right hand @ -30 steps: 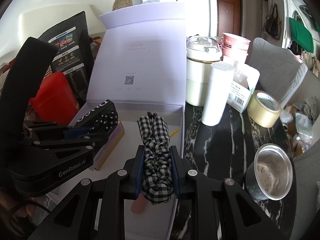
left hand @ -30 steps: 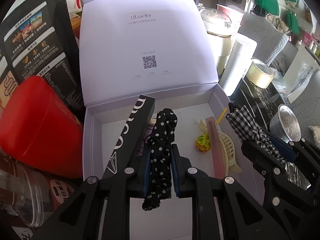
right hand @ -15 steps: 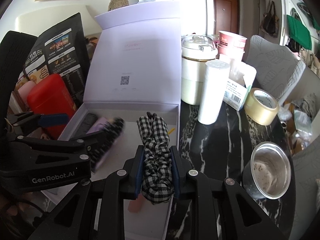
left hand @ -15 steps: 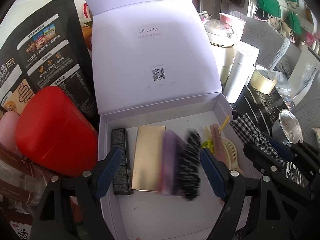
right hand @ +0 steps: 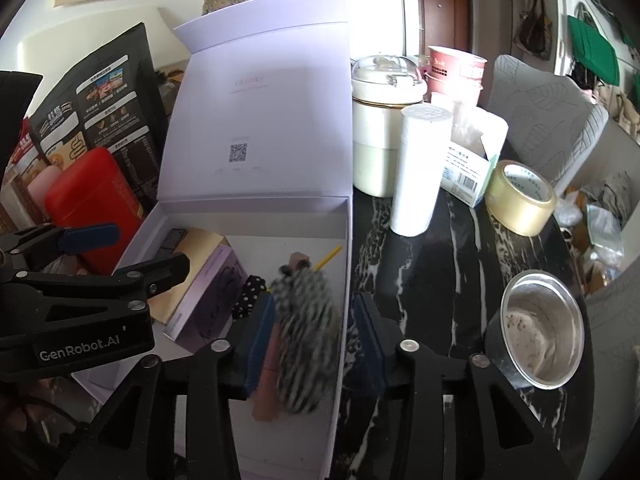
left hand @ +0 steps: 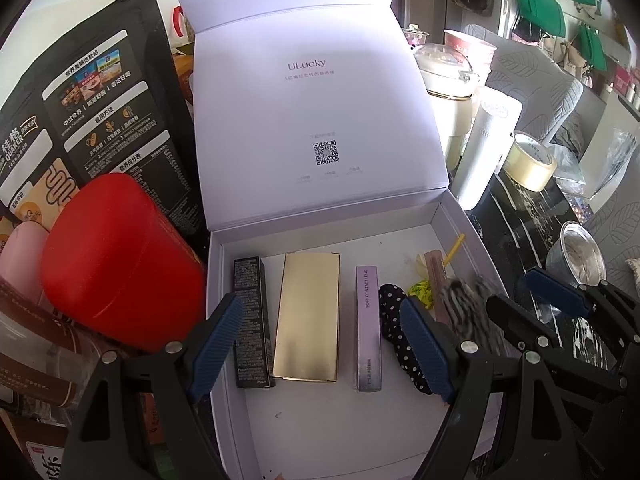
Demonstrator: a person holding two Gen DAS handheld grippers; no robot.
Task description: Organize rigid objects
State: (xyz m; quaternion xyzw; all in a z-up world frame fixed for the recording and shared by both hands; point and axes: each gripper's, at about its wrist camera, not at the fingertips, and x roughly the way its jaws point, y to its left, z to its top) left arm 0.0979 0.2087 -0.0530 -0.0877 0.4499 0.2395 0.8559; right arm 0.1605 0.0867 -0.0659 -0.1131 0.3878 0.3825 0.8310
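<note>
Cluttered black marble tabletop (right hand: 452, 264), with a lidded white box (left hand: 456, 216) standing open near its left side. Blurred, apparently mid-drop, the checked scrunchie (right hand: 306, 336) sits between the spread fingers of the right gripper (right hand: 316, 334), over the box's right-hand part and untouched by either pad. Just left of it lies the polka-dot scrunchie (left hand: 394, 320), beside a lilac contact-lens carton (left hand: 368, 328), then a gold carton (left hand: 308, 316) and a black carton (left hand: 252, 320) lined up toward the left wall. The left gripper (left hand: 320, 344) hovers over these cartons with its fingers wide apart, holding nothing.

To finish this release well, I judge the right gripper should lift straight up with its fingers kept wide, so the fabric does not snag and drag out over the right wall.

Motion blur hides whether the checked scrunchie has landed. Beneath it, a pinkish flat stick (right hand: 268, 376), a yellow stick (right hand: 328, 258) and a yellow-green wrapped sweet (left hand: 420, 292) are partly covered. Far right stand a steel cup (right hand: 540, 332) and a tape roll (right hand: 520, 196).
</note>
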